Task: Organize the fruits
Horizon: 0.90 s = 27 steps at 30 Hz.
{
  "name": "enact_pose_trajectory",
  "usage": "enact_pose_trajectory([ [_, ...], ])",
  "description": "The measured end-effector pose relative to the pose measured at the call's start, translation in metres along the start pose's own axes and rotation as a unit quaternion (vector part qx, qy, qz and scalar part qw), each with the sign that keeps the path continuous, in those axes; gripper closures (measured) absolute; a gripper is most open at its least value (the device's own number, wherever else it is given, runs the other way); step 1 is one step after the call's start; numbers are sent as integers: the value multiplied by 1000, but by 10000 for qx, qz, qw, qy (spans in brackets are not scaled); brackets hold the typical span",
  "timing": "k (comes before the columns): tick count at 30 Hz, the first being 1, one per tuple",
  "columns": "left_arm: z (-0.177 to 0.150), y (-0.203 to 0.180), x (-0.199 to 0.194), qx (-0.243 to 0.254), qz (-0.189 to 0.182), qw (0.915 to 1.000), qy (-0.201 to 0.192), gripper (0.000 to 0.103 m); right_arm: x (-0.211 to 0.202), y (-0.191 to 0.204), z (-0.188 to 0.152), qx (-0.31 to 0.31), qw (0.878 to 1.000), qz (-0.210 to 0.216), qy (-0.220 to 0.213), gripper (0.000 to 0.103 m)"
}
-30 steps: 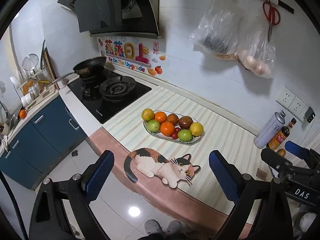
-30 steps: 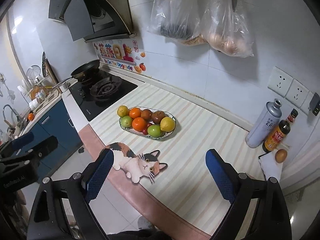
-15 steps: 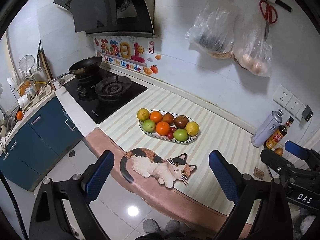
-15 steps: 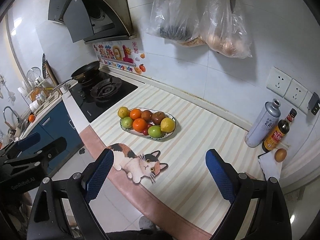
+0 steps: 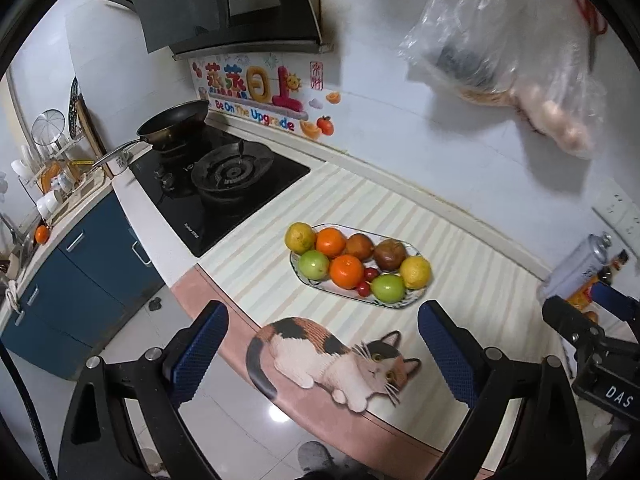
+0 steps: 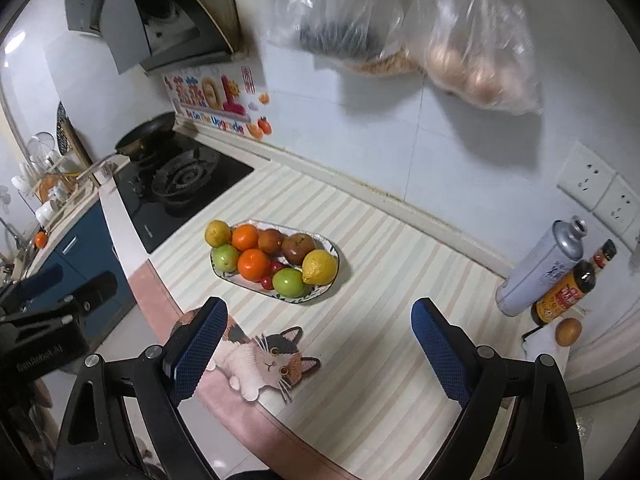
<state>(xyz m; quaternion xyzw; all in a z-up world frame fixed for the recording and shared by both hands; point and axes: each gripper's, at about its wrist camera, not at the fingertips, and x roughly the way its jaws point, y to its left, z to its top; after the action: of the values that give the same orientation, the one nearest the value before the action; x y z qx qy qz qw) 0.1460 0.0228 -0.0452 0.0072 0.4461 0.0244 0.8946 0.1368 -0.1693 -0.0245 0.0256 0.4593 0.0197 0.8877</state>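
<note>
Left gripper and right gripper both gape wide, empty, at lower frame above the counter edge. Fruits sit heaped on an oval plate at frame centre, on the striped counter. A cat sticker lies between plate and grippers.

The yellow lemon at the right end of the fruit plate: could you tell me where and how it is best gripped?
Grip the lemon across its short middle, coming from above. It lies on its side at the plate's right end, the green apple close beside it, so its top is the free side.
</note>
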Motion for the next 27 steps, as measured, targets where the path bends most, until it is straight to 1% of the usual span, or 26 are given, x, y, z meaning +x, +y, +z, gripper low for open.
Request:
enact_pose_trajectory([
  [6,10,2,27,-6,84,9999,118,6,34,-2,6,57,9997,2,225,8],
  [8,12,3,34,-50,33,9998,215,6,41,-3,6,52,9996,-13,290,8],
  [15,13,2,39,-69,-8,9996,273,6,44,1,8,-16,9995,4,313,7],
  [17,13,1,40,-55,-5,9996,269,6,41,1,7,6,9996,32,297,3],
  [21,12,2,40,-25,28,9997,232,6,39,2,5,3,9997,13,254,3],
  [24,13,5,38,-26,14,9999,165,1,40,4,4,-19,9996,4,274,3],
  [27,12,6,35,-17,46,9999,138,1,42,4,3,-16,9996,3,298,3],
])
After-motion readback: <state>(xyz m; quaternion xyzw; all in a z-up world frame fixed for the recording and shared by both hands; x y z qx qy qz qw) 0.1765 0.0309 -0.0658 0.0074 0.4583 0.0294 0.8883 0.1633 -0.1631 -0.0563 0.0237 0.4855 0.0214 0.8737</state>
